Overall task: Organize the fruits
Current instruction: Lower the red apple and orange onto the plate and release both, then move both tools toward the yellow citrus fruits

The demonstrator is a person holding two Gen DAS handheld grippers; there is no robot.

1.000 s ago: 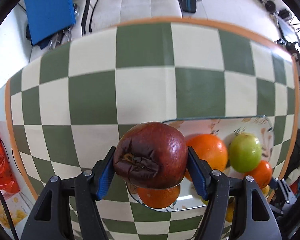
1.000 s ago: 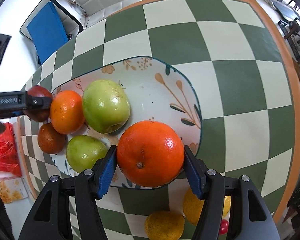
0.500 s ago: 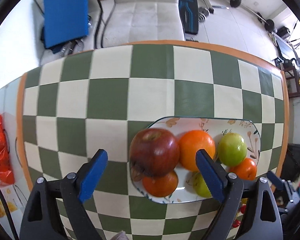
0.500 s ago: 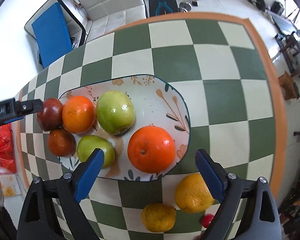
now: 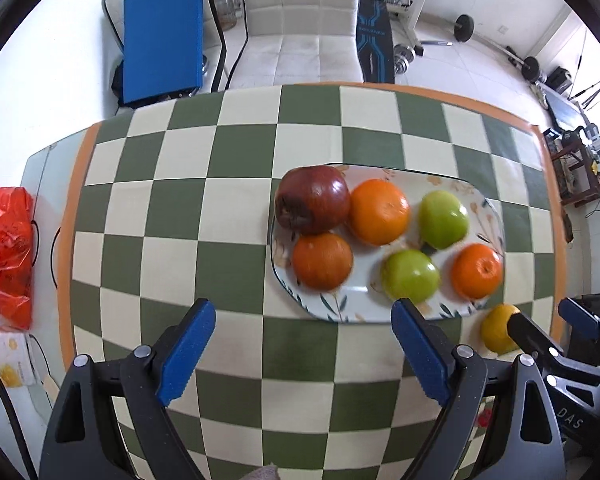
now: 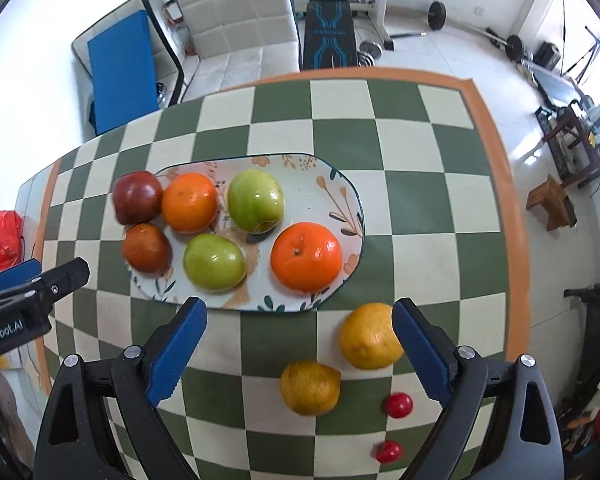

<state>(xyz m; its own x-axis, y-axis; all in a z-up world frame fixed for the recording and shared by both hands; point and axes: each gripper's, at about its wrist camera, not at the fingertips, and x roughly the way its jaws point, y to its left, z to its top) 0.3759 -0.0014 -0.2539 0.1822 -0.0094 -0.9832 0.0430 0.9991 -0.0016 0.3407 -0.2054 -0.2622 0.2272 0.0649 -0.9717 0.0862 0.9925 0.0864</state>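
A floral oval plate (image 6: 332, 184) (image 5: 380, 312) on the checked table holds a dark red apple (image 5: 312, 199) (image 6: 137, 197), a brownish orange (image 5: 322, 261) (image 6: 146, 247), two green apples (image 6: 255, 200) (image 6: 213, 262), and two oranges (image 6: 189, 202) (image 6: 306, 257). Two yellow citrus fruits (image 6: 371, 336) (image 6: 310, 388) and two small red fruits (image 6: 399, 405) (image 6: 388, 451) lie on the cloth in front of the plate. My left gripper (image 5: 302, 346) hangs open and empty, pulled back from the plate. My right gripper (image 6: 298, 350) is also open and empty above the near yellow fruits.
The green-and-cream checked cloth (image 5: 204, 216) has an orange border. A red plastic bag (image 5: 4, 252) sits off the table's left end. Beyond the far edge stand a white seat (image 5: 300, 40), a blue pad (image 5: 162, 36) and gym weights (image 5: 464, 28).
Both grippers opened: the left let the dark red apple go at the plate's left end, the right set its orange on the plate. Both then drew back and up.
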